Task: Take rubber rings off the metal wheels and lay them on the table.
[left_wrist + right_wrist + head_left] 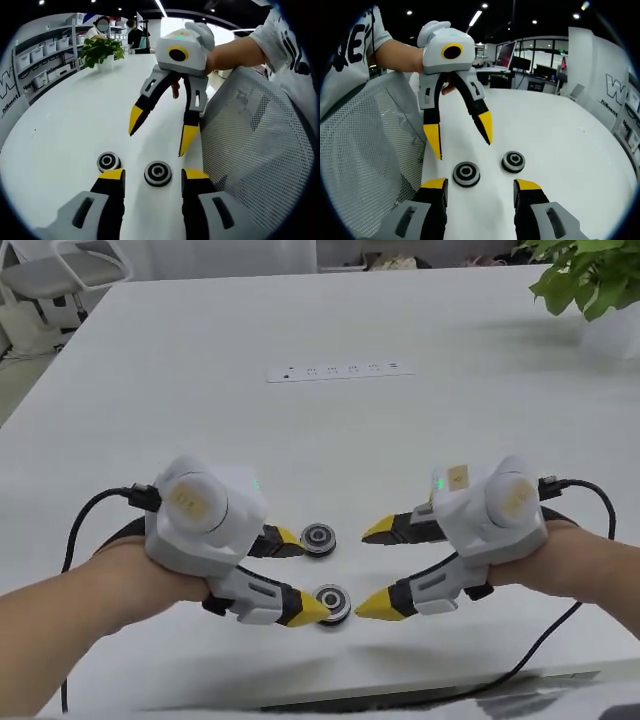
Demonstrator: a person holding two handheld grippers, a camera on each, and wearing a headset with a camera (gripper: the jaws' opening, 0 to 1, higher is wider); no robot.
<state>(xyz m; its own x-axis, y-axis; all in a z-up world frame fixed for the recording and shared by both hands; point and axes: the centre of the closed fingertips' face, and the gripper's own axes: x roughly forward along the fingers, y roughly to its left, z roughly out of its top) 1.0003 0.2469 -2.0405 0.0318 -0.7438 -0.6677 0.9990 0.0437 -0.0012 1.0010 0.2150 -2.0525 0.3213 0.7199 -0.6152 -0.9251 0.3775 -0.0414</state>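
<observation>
The white bench (400,440) has open room out to its far edge, where a power strip (340,371) lies and a plant (590,275) stands at the corner. Near the front edge, the left tool (305,578) and right tool (365,570), both spread, face tip to tip. Between them lie the far wheel (319,538) and near wheel (332,601), with dark rubber rings (147,174) on.

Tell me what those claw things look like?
The left gripper and right gripper are chunky white plastic shells with grey arms and black pointed jaws tipped yellow. Each has a green light, a round tan sticker and a black cable. The person wears a white short-sleeved T-shirt with dark letters.
</observation>
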